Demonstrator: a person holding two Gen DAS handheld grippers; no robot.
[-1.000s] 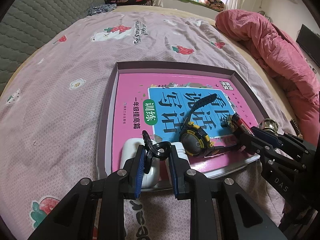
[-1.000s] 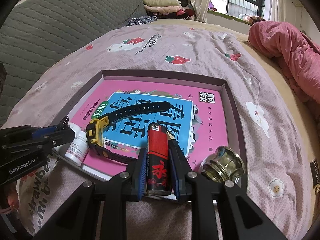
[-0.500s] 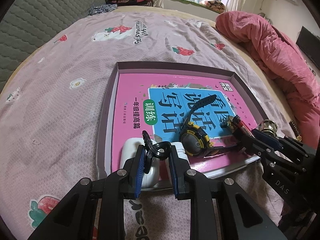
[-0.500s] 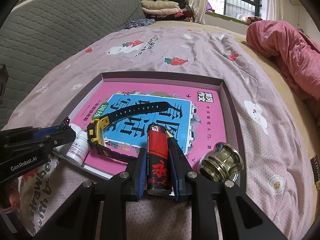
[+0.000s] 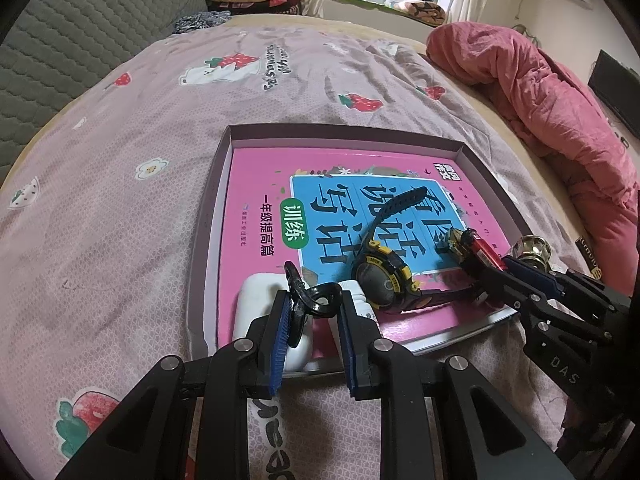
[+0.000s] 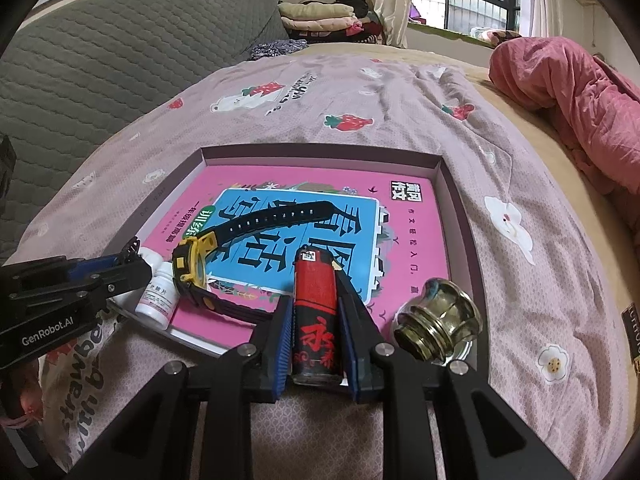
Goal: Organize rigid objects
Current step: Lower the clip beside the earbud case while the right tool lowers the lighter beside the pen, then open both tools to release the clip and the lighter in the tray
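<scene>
A shallow purple tray (image 5: 340, 130) lies on the bed with a pink book (image 5: 260, 184) in it. My left gripper (image 5: 312, 320) is shut on a black clip (image 5: 316, 300) above a white case (image 5: 256, 300) at the tray's near left corner. My right gripper (image 6: 316, 320) is shut on a red lighter (image 6: 316, 292), upright over the book's near edge. A black and yellow watch (image 6: 192, 260) lies on the book between the two grippers. A small white pill bottle (image 6: 158, 300) lies beside the watch, and a brass knob (image 6: 440, 320) sits in the tray's near right corner.
The pink strawberry-print bedspread (image 5: 120, 200) surrounds the tray. A crumpled pink quilt (image 6: 580, 92) lies along the right side. A grey padded headboard (image 6: 100, 60) is at the left, with folded clothes (image 6: 320, 16) at the far end.
</scene>
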